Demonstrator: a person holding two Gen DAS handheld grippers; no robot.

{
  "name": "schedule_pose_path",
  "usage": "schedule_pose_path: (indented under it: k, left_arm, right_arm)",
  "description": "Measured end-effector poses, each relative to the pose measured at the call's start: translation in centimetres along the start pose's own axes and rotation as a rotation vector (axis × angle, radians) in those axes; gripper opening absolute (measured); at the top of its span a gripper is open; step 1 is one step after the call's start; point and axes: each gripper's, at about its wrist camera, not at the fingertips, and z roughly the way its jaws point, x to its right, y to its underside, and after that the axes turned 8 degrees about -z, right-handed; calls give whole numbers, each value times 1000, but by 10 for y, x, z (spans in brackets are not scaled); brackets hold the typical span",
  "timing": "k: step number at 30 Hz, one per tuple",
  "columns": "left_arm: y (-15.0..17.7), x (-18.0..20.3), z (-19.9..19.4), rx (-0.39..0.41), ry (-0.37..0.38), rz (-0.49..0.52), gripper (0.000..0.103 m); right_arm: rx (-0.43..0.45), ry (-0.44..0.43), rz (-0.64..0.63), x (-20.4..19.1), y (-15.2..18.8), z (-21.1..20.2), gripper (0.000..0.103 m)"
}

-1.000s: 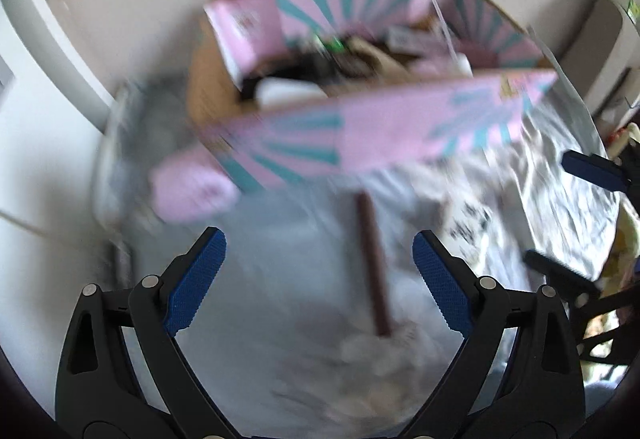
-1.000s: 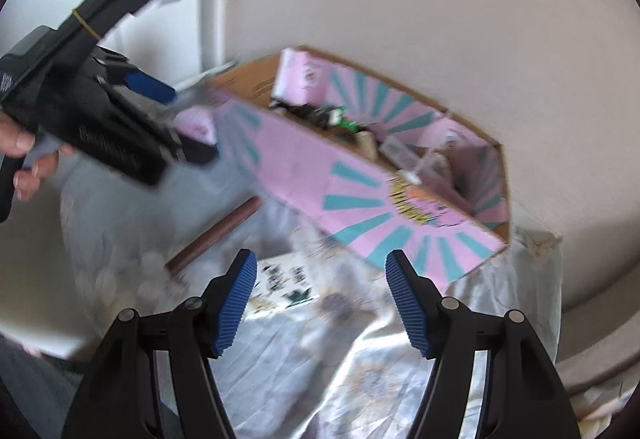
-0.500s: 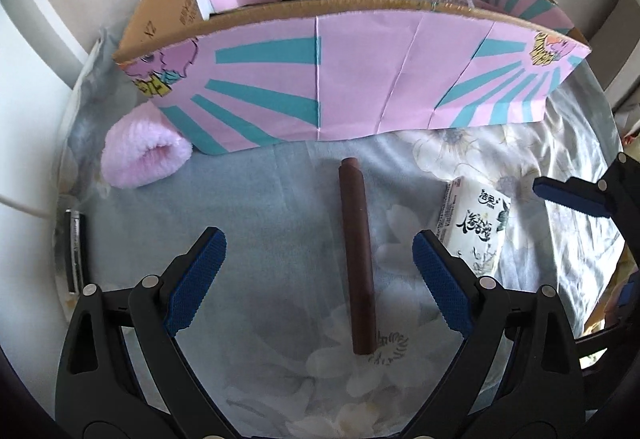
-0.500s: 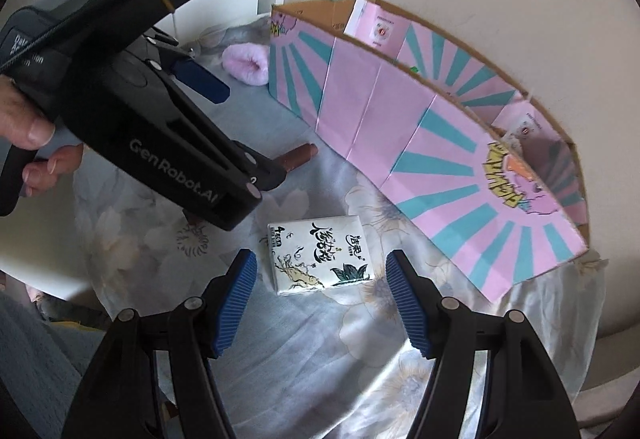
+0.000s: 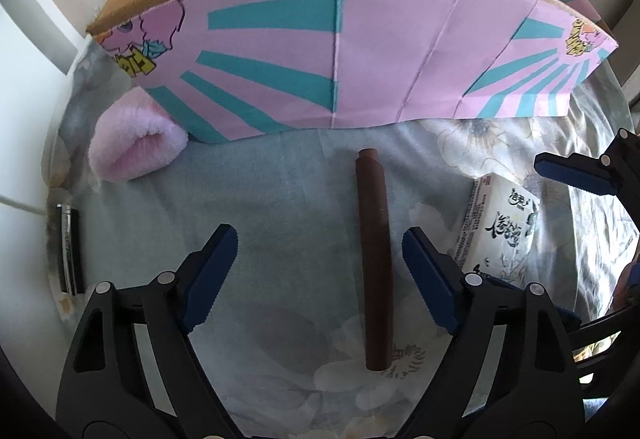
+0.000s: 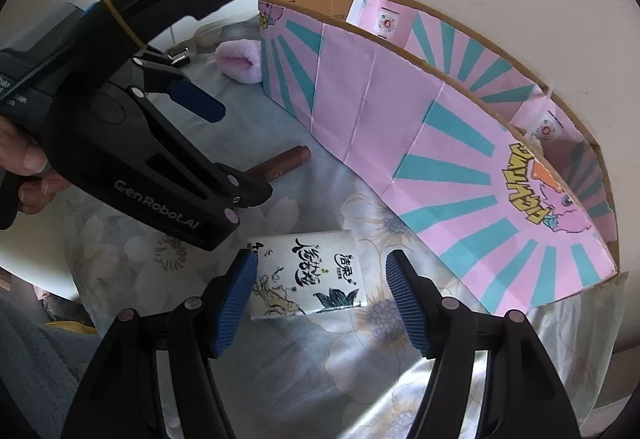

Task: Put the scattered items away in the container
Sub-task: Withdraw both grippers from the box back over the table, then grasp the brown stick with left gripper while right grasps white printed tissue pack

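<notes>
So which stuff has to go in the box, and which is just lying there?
For the job: brown tube, tissue pack, fluffy pink roll, pink-and-teal cardboard box.

Just lying about: floral sheet, dark flat object at the left edge.

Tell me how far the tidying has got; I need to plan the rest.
Done: nothing visible; the box interior is hidden. In hand: nothing; the left gripper is open around the brown stick, the right gripper open around the tissue pack. Left: both, plus the pink fluffy roll.
</notes>
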Motion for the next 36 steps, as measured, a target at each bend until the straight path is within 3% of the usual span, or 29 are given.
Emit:
schedule_pose_path:
  k: [9, 12, 19, 26, 29, 36]
  left_arm:
    - [10, 0, 1, -4, 23, -7, 67]
    - [13, 3, 1, -1, 35, 2, 60]
    - [19, 8, -1, 6, 48, 8, 60]
    - [26, 16, -2, 8, 45, 26, 60]
    - [30, 20, -2, 10, 50, 35, 60]
    - [39, 26, -1, 7, 68, 41, 60]
  right_arm:
    - [5, -61, 2, 3, -1, 4, 63]
    - [2, -82, -6, 2, -2, 4, 50]
    - [-4, -65, -49, -6, -7, 4, 46]
    - [-8, -50, -21, -5, -3, 4, 56]
    - [-11, -51, -1, -3, -1, 5, 67]
    - [-30, -48, -43, -15, 6, 9, 67]
